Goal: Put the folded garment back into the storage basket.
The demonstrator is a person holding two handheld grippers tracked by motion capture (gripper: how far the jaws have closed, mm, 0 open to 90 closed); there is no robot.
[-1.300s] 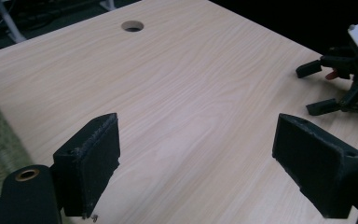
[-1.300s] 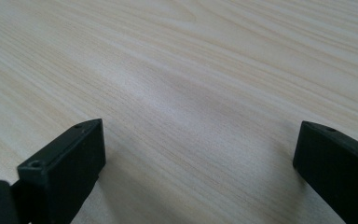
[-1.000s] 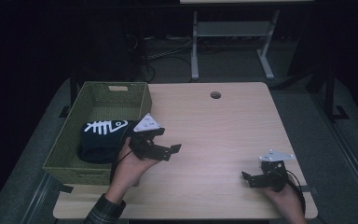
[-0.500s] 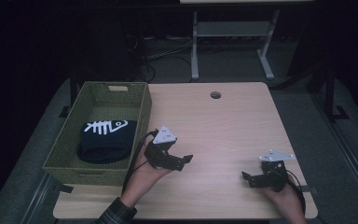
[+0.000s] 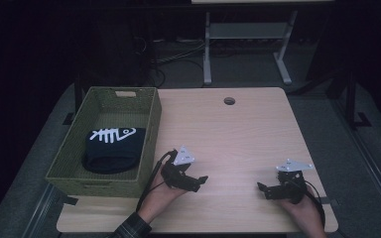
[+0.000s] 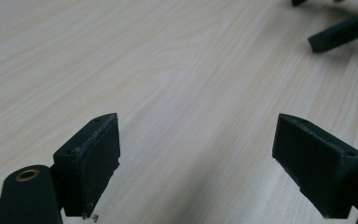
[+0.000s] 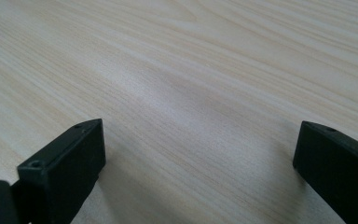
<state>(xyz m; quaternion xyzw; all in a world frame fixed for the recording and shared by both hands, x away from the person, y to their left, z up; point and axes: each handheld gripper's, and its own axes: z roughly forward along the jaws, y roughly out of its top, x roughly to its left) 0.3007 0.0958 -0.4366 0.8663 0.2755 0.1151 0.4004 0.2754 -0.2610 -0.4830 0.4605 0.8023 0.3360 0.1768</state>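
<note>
Lying in the basket (image 5: 149, 129) at the table's (image 5: 238, 134) left edge, the black cloth (image 5: 111, 148) is just left of the left gripper (image 5: 201, 179), not touching it. Both grippers rest low over bare wood, well apart; the left gripper and the right gripper (image 5: 262, 188) have jaws wide and hold nothing.

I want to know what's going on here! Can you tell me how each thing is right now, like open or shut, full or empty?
left gripper: open, holding nothing, low over the table.
right gripper: open, holding nothing, low over the table.
basket: upright on the table's left side, with a cloth inside.
black cloth: folded, lying in the basket, white fishbone print facing up.
table: bare wood between the grippers.
</note>
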